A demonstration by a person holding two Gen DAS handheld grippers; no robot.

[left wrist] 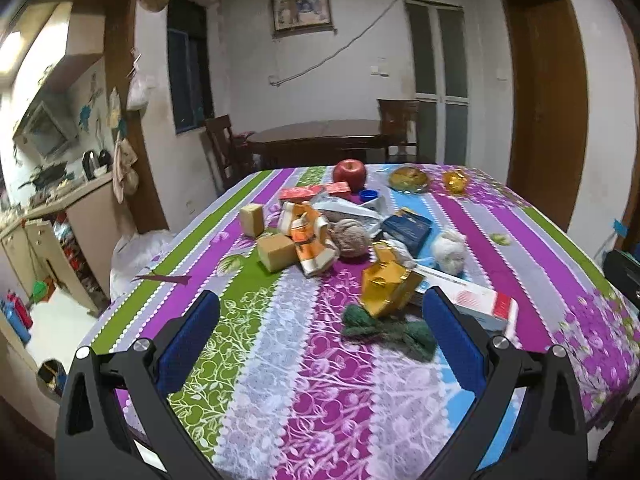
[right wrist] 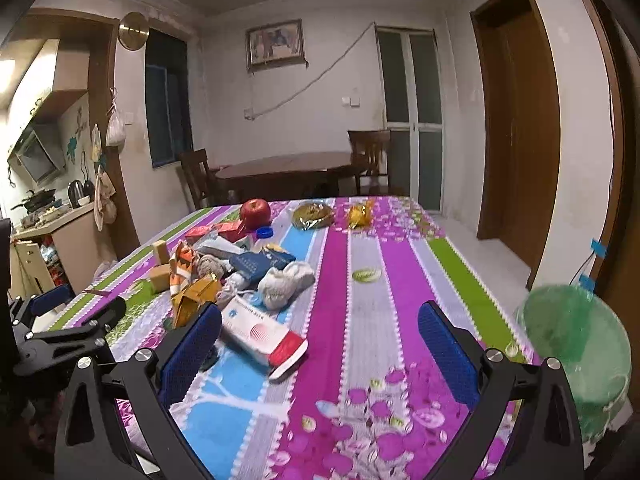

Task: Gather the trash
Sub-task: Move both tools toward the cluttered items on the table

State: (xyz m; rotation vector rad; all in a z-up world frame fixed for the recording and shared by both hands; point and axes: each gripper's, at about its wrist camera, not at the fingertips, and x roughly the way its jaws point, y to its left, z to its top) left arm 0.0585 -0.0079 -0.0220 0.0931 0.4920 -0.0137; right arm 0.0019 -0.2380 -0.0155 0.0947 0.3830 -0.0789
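A pile of items lies mid-table: a crumpled gold wrapper [left wrist: 388, 286], an orange-and-white wrapper [left wrist: 314, 240], a white-and-red box [left wrist: 480, 302], a blue box [left wrist: 408, 228], brown blocks [left wrist: 276, 252] and yarn balls [left wrist: 352, 238]. My left gripper [left wrist: 320, 316] is open and empty above the near cloth, short of the pile. My right gripper [right wrist: 320, 328] is open and empty; the white-and-red box [right wrist: 260, 334] lies just inside its left finger. The gold wrapper [right wrist: 196, 300] is behind that finger. A bin with a green bag [right wrist: 576, 356] stands off the table's right edge.
The striped floral tablecloth [left wrist: 304, 380] covers the table. A red apple [left wrist: 350, 172], a blue cap [left wrist: 368, 195] and foil-wrapped snacks [left wrist: 408, 178] sit at the far end. A green yarn bow [left wrist: 388, 330] lies near the left gripper. The left gripper shows in the right wrist view [right wrist: 68, 320].
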